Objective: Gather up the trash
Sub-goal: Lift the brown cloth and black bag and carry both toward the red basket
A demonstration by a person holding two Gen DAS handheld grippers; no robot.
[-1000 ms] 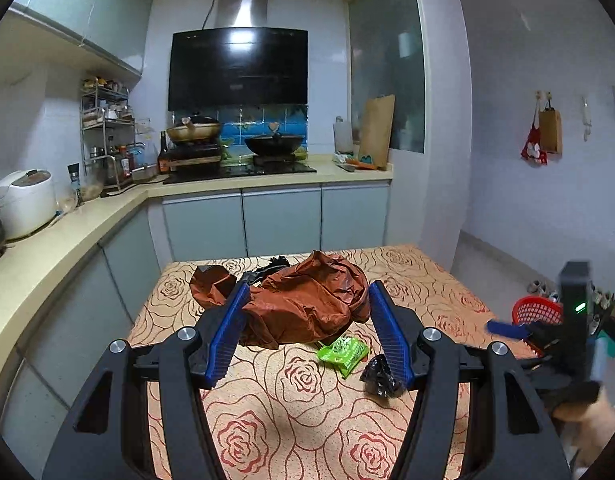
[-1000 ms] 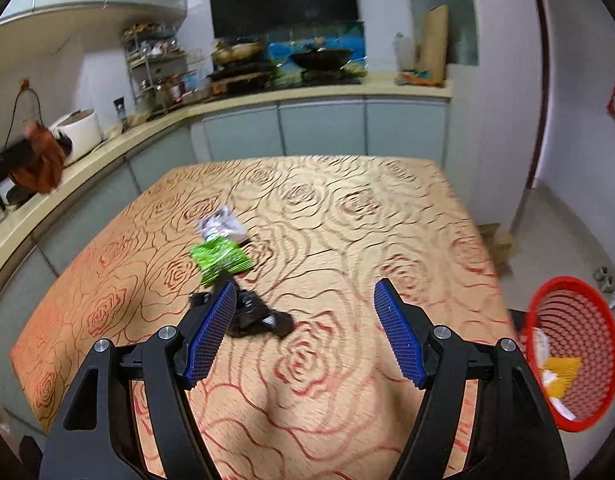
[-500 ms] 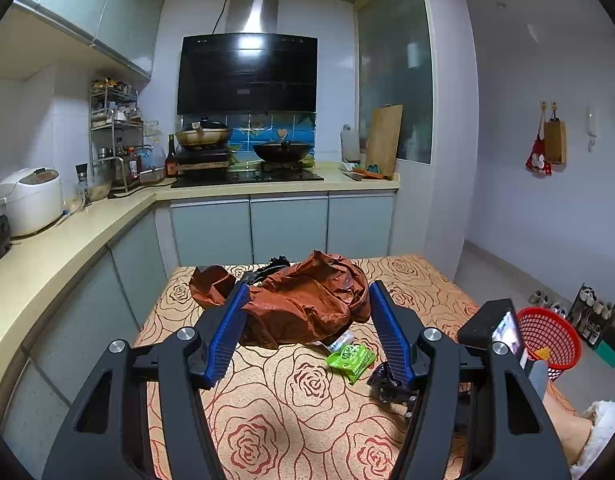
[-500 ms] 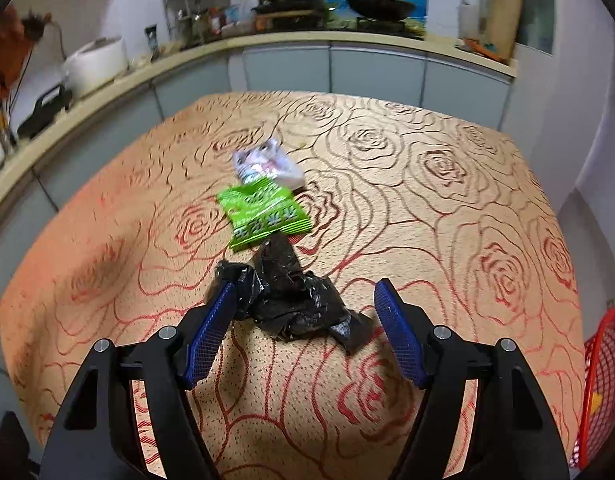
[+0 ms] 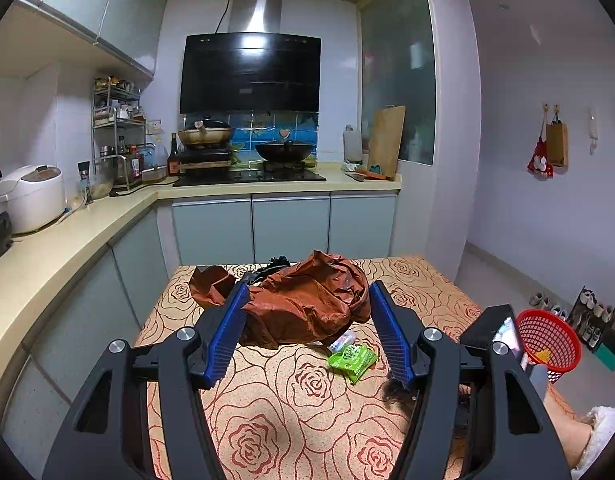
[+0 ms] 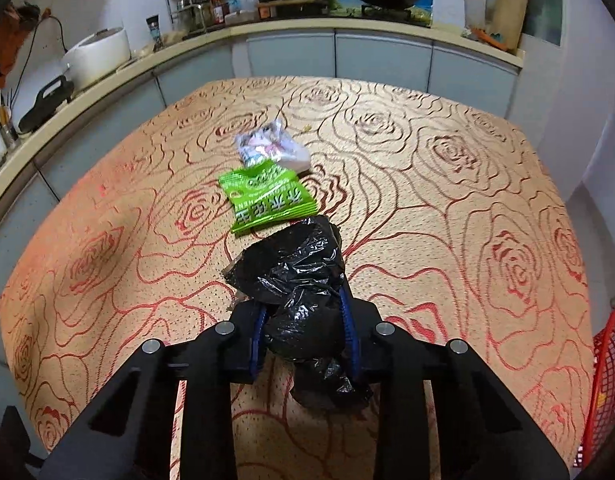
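Note:
A crumpled black plastic bag (image 6: 295,268) lies on the rose-patterned table (image 6: 467,200). My right gripper (image 6: 303,304) is closing on it, and its blue pads squeeze the bag's near end. Just beyond lie a green snack wrapper (image 6: 267,196) and a white wrapper (image 6: 271,146). In the left wrist view, my left gripper (image 5: 307,288) holds a brown plastic bag (image 5: 307,304) spread between its fingers above the table. The green wrapper (image 5: 352,358) shows below it. The right gripper's black body is at the lower right.
A red mesh basket (image 5: 547,344) stands on the floor to the right of the table and shows at the edge of the right wrist view (image 6: 607,380). A kitchen counter (image 5: 67,240) with a rice cooker runs along the left and the back.
My right gripper came down and forward over the black bag, and its jaws closed from wide apart onto it. The left gripper still holds the brown bag in about the same place.

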